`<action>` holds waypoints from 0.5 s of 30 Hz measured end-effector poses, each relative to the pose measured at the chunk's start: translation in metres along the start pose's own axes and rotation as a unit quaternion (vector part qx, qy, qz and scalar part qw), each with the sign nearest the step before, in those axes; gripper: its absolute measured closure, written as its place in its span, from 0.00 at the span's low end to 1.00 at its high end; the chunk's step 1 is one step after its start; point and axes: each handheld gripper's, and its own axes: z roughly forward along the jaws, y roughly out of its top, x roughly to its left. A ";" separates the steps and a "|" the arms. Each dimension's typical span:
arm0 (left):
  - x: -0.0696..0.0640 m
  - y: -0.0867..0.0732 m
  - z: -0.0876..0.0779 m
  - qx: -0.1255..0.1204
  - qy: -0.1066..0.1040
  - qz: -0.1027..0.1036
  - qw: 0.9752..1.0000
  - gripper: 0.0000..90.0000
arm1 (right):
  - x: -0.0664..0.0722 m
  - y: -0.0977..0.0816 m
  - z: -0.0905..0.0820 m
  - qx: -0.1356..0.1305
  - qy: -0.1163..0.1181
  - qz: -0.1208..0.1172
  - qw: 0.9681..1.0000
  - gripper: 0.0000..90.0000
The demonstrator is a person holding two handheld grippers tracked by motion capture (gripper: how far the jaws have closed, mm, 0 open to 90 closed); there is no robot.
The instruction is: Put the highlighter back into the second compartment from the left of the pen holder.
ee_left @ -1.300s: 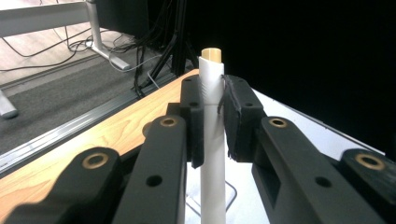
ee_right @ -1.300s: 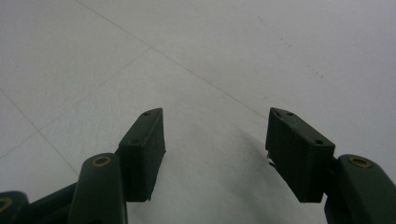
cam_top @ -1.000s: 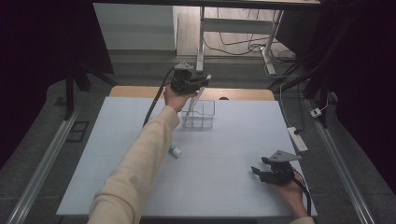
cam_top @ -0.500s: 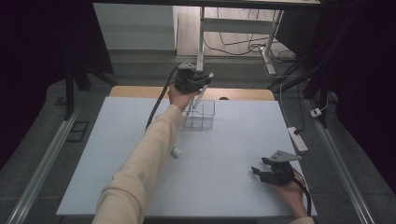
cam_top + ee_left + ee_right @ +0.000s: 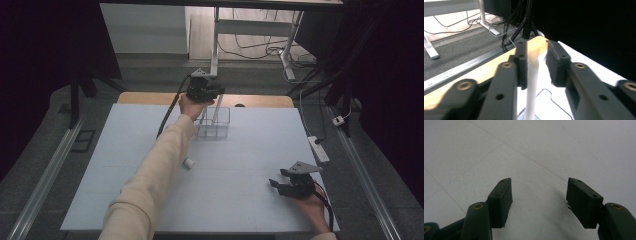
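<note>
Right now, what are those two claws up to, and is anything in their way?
Left claw just opening, white stick loose between its jaws, standing in clear rack. Right claw open, nothing held. Small white cap lies apart; path clear.

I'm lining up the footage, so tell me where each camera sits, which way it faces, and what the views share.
High view: fixed above the near side, looking forward and down on the white table; a sleeved forearm and both hands enter from below.
Left gripper view: rides the left gripper, facing the table's far edge; its jaws flank a white stick.
Right gripper view: rides the right gripper, facing bare tabletop; open jaws.
Shared: high and left gripper views both show the stick in the clear rack.
</note>
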 end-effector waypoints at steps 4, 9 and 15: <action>0.000 0.000 -0.007 0.004 -0.005 0.003 1.000 0.70 | 0.001 0.000 0.000 0.000 0.000 -0.001 1.000 0.41; -0.002 -0.002 -0.018 0.014 -0.013 0.012 1.000 0.67 | 0.000 0.001 -0.001 -0.005 0.000 0.001 1.000 0.41; -0.004 -0.008 -0.036 0.028 -0.027 0.023 0.999 0.66 | 0.000 0.001 -0.001 -0.004 0.000 0.001 1.000 0.41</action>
